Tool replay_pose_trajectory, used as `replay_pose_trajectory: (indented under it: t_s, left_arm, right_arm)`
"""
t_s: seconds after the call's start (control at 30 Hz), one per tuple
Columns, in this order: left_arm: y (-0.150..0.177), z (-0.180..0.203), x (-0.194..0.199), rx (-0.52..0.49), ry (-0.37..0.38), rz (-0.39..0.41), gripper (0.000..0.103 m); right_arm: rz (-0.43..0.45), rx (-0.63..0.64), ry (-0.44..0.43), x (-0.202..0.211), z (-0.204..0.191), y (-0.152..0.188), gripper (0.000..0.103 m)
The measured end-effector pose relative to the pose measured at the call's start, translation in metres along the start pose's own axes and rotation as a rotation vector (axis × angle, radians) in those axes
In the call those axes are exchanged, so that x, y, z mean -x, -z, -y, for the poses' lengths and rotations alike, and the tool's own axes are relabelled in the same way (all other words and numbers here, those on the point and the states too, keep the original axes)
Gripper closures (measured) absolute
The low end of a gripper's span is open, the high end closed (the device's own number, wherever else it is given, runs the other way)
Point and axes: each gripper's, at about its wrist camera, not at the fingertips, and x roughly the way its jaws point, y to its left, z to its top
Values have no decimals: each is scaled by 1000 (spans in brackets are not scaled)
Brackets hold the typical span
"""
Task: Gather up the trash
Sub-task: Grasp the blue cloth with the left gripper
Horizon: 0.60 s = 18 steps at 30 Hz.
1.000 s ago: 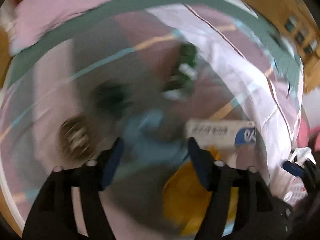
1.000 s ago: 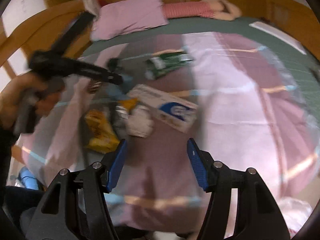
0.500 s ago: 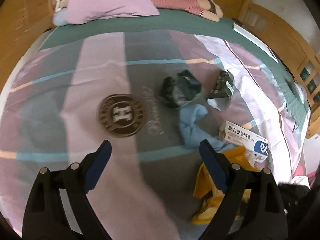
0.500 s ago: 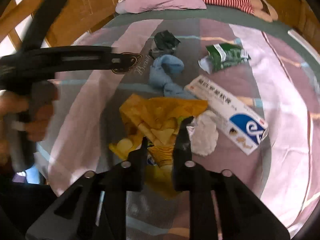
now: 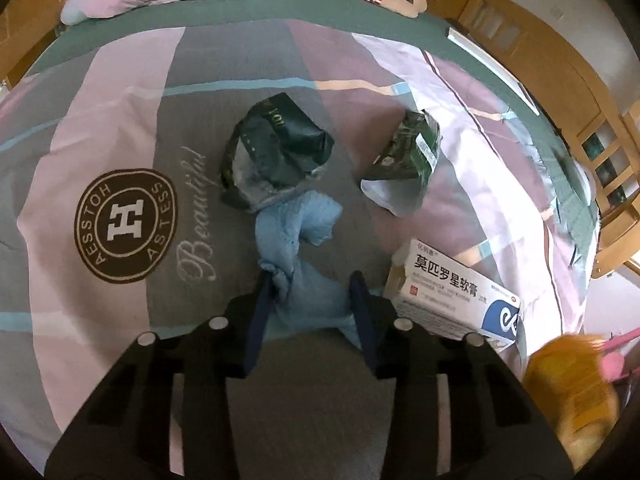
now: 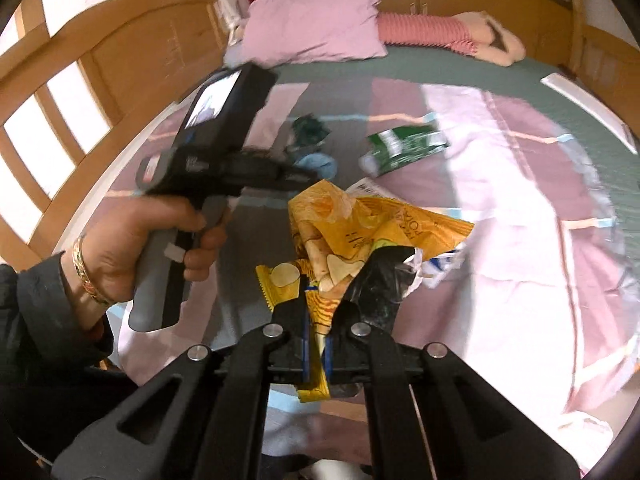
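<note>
Bed [image 5: 120, 92] with the striped purple/grey duvet fills both views; pink pillow [image 6: 316, 26] sits top centre in the right wrist view.

Progress, as I read it: early. One piece is off the bed, the rest is still lying there. No bin or bag identifiable in either view, so I can't say where the trash is headed.

Still on the duvet, largest first:
- White medicine box [image 5: 452, 292], lower right of the left wrist view, lying flat, blue logo at its near end.
- Dark green crumpled wrapper [image 5: 276, 152], centre, foil inside showing.
- Blue crumpled cloth [image 5: 296, 240], just below that wrapper and touching it, running down between the left tongs.
- Green-and-white packet [image 5: 408, 160], right of centre, torn open, well apart from the dark wrapper.

Left gripper [image 5: 312, 292]: jaws apart, straddling the lower end of the blue cloth. The left finger touches a fold; not clamped yet. Likely next pickup.

Right gripper [image 6: 316, 324]: clenched on the yellow chip bag [image 6: 360, 232], lifted clear of the bed, centre of the right wrist view. Bag is crumpled, with chip pictures printed on it; a black-and-white scrap of film [image 6: 380, 280] hangs against it on the right, and I can't tell if the fingers pinch that too.
</note>
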Motion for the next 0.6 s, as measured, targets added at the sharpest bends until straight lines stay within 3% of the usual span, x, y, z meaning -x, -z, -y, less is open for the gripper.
replay_pose_trajectory:
  t_s: [0.1, 0.23, 0.43, 0.6]
  left_arm:
    - [2, 3, 20, -9, 0, 23, 68]
    - [18, 19, 77, -91, -138, 150, 68]
    - [66, 45, 177, -76, -311, 345, 68]
    - [105, 84, 233, -118, -368, 449, 68]
  right_arm:
    - [48, -24, 45, 21, 10, 0, 97]
    - [109, -39, 71, 50, 18, 4, 97]
    - [175, -38, 45, 89, 13, 11, 97]
    - [245, -23, 38, 129, 9, 21, 97]
